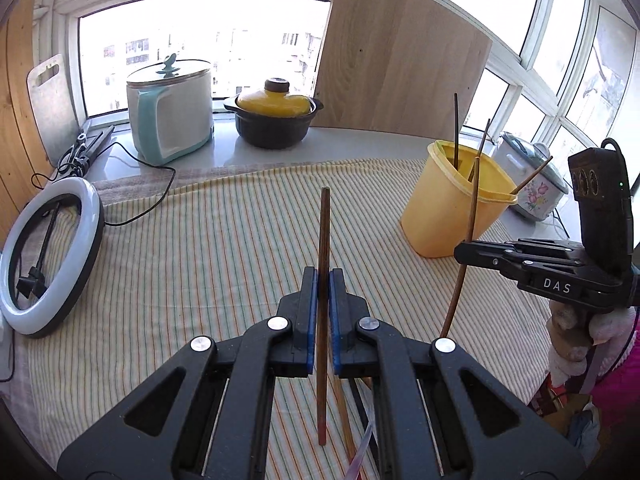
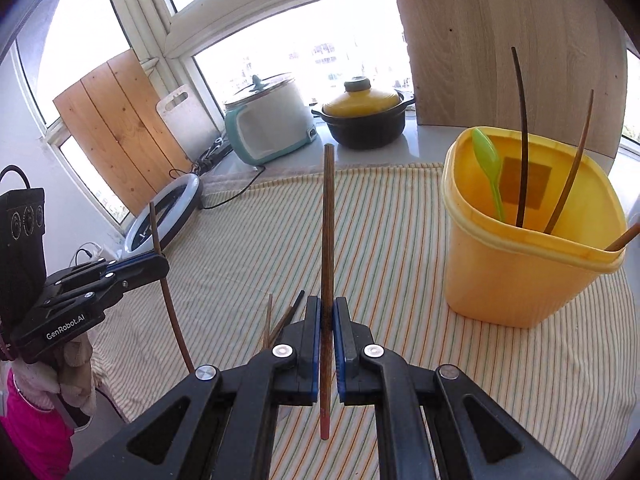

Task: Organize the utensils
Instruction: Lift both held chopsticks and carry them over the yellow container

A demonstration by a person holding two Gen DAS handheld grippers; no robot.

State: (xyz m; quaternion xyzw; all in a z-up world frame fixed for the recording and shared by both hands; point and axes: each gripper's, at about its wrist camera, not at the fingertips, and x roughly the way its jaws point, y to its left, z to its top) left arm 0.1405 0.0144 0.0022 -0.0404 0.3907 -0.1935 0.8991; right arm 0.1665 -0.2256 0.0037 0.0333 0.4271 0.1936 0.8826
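Wooden chopsticks, one to each hand, are held above a striped tablecloth as a person sorts utensils at a kitchen window. The left gripper has its blue pads clamped narrow on a dark chopstick, which runs toward twelve o'clock between the jaws, its reddish end hanging below the grip. The right gripper pinches a second chopstick the same way, tip up and red end down.

The yellow tub, the evident destination, stands on the cloth at about three o'clock from the right gripper and at two o'clock from the left. It already holds a green spoon and several thin sticks leaning against its rim.

To finish the step cleanly, each stick probably wants tilting nearer upright over the tub's mouth, lower end first, with the pads parted only once that end is inside the rim. One hand at a time looks safer, the right being nearer. The leaning sticks could deflect a newcomer, so the free side of the opening is the better target.

More loose chopsticks lie on the cloth near the right gripper. Beyond, on the sill, sit a white and teal cooker, a yellow-lidded black pot and, at nine o'clock in the left view, a ring light.
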